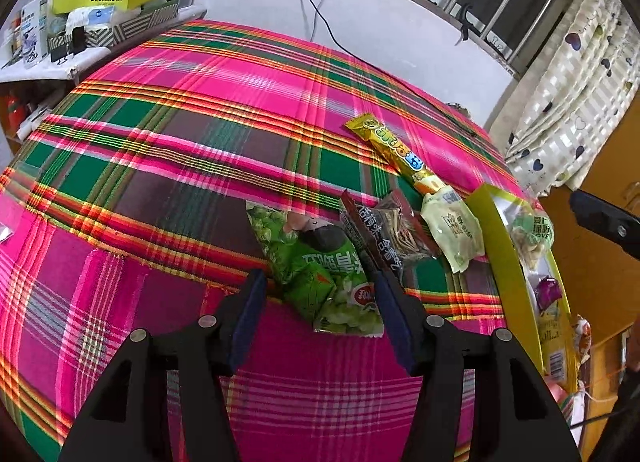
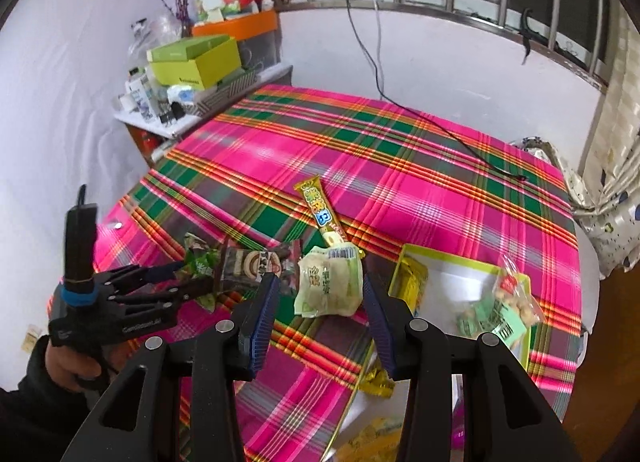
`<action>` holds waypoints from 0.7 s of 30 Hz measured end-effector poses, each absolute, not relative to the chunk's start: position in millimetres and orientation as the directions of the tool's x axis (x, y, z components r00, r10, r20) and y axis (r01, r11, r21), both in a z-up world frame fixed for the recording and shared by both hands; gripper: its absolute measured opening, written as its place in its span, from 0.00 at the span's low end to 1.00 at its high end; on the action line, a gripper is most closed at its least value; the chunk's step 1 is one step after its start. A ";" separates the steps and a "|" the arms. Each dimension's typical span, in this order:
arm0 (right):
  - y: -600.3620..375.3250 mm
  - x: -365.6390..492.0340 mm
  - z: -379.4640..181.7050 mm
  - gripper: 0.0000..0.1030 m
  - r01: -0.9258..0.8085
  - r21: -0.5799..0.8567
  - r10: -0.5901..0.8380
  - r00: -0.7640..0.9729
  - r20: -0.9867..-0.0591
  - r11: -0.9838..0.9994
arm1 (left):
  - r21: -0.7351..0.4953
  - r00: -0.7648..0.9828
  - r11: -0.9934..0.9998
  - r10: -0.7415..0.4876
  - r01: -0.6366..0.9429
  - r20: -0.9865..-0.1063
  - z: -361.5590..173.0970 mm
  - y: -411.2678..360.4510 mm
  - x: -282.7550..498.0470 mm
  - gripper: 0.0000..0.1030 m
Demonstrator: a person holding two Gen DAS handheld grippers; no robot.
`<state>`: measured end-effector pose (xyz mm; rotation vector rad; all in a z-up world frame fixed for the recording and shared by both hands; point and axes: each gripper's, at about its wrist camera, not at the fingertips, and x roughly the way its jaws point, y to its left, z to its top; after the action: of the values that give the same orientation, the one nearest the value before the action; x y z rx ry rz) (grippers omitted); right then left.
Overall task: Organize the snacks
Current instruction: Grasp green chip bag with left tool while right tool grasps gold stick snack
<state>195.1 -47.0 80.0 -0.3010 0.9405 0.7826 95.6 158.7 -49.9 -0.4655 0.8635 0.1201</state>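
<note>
Nearest, the left gripper (image 1: 320, 294) is seen spread, unclenched, astride the green pea packet (image 1: 320, 274); the right gripper (image 2: 318, 302) is likewise parted, its pads clear of the pale green packet (image 2: 328, 286). Beyond, a dark packet (image 1: 380, 230) and a long yellow stick (image 1: 394, 148) remain loose on the plaid tabletop (image 1: 180, 122). A few snacks are already held in the yellow-green box (image 2: 404, 262); roughly half is judged left.

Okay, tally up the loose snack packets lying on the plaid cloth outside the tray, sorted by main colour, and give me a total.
Bright green: 1, the pea snack bag
Pale green: 1, the pale packet
Dark brown: 1, the dark packet
Yellow: 1, the long stick packet
Total: 4
</note>
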 end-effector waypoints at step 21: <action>56.1 282.5 -21.0 0.35 -0.798 0.004 0.240 0.176 -0.955 0.603 | -0.379 0.712 0.878 -0.065 -0.293 -0.699 -51.4 172.4 87.9 0.42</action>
<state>282.5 56.1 -21.0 -0.5801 1.1740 0.7959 87.9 172.4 -51.4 -0.4951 0.7760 0.1324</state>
